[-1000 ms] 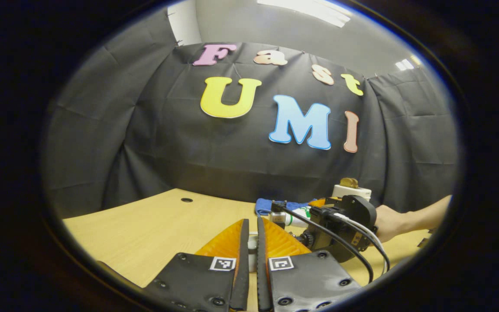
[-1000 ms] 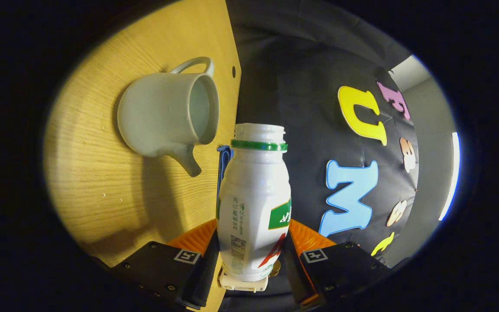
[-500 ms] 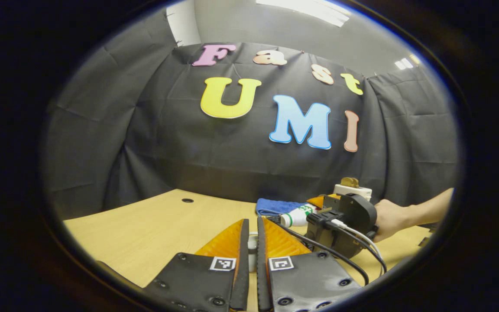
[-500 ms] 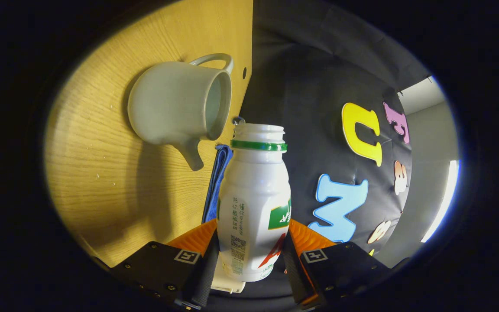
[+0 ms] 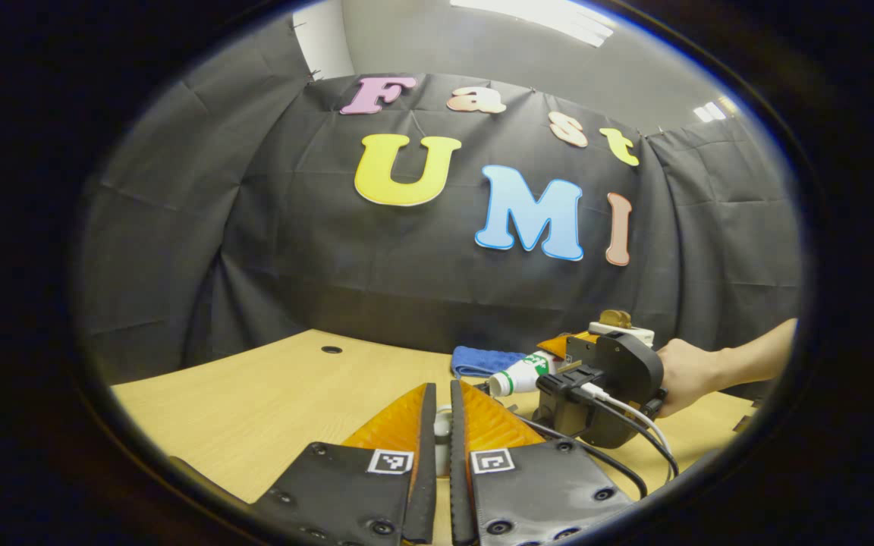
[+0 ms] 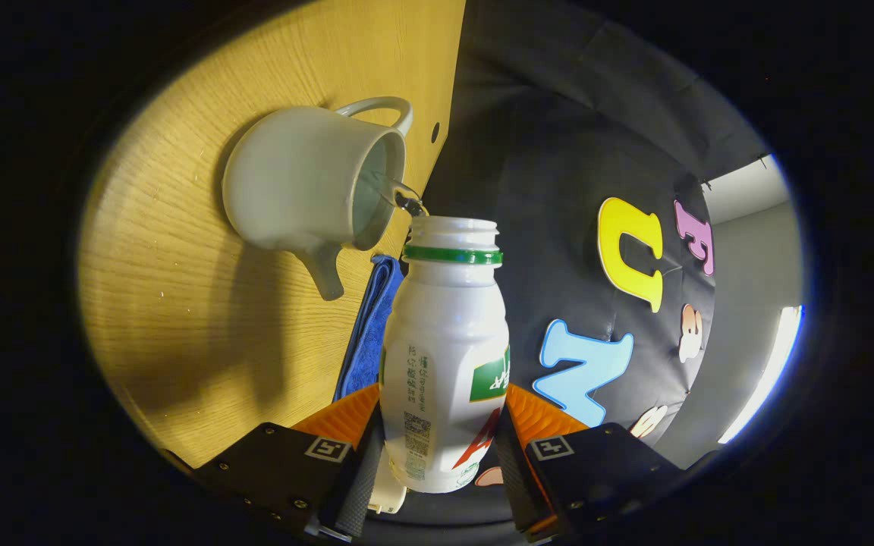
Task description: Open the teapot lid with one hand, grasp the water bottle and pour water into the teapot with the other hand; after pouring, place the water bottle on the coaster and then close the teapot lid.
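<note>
In the right gripper view my right gripper (image 6: 443,390) is shut on a white water bottle (image 6: 444,356) with a green neck ring and no cap. The bottle is tipped on its side toward the pale teapot (image 6: 304,182), which stands open on the wooden table. A thin stream of water (image 6: 395,193) runs from the bottle's mouth into the pot. In the left gripper view my left gripper (image 5: 441,388) is shut on a small white piece, the teapot lid (image 5: 442,428), mostly hidden. To its right a hand (image 5: 683,375) holds the right gripper (image 5: 543,362) with the tilted bottle (image 5: 520,377).
A blue cloth pad (image 5: 484,361) lies on the table (image 5: 270,402) by the back wall, just beyond the teapot (image 6: 367,326). A white block topped with a brown knob (image 5: 619,327) sits behind the right gripper. A small cable hole (image 5: 331,349) marks the tabletop.
The bottle has tipped further and its mouth has closed in on the teapot opening. Water now flows into the pot. My left gripper has stayed put.
</note>
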A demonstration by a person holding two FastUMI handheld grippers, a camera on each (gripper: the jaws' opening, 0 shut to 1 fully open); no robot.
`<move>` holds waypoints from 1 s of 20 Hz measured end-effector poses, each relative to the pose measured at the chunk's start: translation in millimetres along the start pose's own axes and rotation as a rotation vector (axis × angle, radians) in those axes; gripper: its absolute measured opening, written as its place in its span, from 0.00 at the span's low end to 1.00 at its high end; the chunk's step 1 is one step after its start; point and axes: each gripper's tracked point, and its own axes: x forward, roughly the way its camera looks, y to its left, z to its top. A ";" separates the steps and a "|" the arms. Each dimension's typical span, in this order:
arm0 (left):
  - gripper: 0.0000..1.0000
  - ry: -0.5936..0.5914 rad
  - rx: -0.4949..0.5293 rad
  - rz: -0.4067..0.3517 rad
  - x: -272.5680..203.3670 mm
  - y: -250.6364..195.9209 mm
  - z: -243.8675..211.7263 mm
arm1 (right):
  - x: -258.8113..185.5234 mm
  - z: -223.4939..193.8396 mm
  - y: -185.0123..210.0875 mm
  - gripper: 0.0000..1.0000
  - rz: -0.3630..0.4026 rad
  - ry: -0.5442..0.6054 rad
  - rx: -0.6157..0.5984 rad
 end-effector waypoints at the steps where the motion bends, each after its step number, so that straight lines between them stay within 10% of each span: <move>1: 0.18 -0.001 0.001 0.001 -0.1 0.4 1.3 | 0.3 0.6 -2.2 0.71 -0.006 -0.001 -0.007; 20: 0.18 0.013 0.004 0.002 1.4 0.6 -4.5 | 6.6 -4.8 -33.2 0.70 -0.093 -0.029 -0.188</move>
